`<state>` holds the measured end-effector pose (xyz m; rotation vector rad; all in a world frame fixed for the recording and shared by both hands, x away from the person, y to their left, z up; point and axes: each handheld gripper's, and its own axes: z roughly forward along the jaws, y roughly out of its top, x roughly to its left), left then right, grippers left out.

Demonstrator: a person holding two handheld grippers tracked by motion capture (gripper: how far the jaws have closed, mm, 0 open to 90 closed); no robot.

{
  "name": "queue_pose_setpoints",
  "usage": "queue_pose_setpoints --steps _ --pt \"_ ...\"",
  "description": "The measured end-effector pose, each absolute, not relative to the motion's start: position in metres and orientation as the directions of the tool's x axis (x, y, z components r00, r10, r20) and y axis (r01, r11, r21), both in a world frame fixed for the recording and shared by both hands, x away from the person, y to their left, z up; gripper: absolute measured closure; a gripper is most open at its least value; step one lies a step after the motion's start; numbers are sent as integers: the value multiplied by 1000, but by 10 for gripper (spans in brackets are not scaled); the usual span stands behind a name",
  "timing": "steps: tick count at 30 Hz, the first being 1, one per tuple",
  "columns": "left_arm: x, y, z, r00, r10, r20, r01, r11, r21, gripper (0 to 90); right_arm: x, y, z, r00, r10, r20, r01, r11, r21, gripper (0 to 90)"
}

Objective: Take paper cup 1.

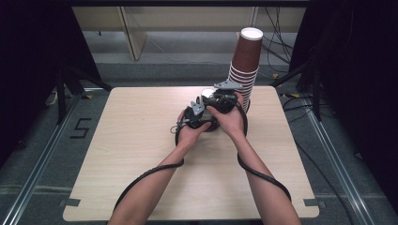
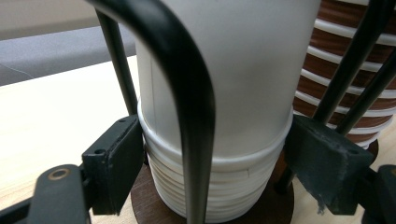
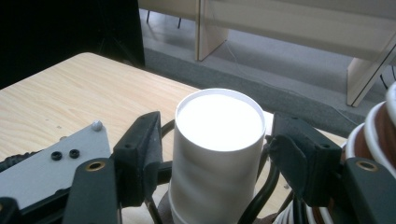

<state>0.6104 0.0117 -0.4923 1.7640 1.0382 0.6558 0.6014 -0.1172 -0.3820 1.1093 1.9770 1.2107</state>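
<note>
Stack of upturned white paper cups (image 2: 219,93) at frame centre, on round brown base (image 2: 149,205) inside black wire rack.

Left gripper (image 2: 212,158): pads flank lower rims, touching or near; grip unclear.

Right gripper (image 3: 215,158): jaws straddle top cup, contact unclear.

Judgement: brace stack low, squeeze top cup gently, lift straight.

Thin smooth paper, rolled rims; tall ribbed brown cup stack (image 1: 245,65) upper right.

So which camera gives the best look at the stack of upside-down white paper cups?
Left gripper view: the stack of upside-down white paper cups shows its nested rims. Right gripper view shows its top cup. In the high view, the hands mostly hide it.
</note>
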Motion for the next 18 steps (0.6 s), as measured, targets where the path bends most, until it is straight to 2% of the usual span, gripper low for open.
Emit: queue_pose_setpoints --steps 1,4,18 --pt "610 11 -492 489 872 -24 363 -178 915 203 603 -116 -382 -478 878 -8 392 221 893 361" --pt "610 11 -493 490 872 -24 362 -178 915 203 606 -113 -381 -474 881 6 413 217 884 364" --pt "612 11 -494 500 866 -24 354 -178 918 202 619 -99 -372 -430 902 -22 504 260 823 331"
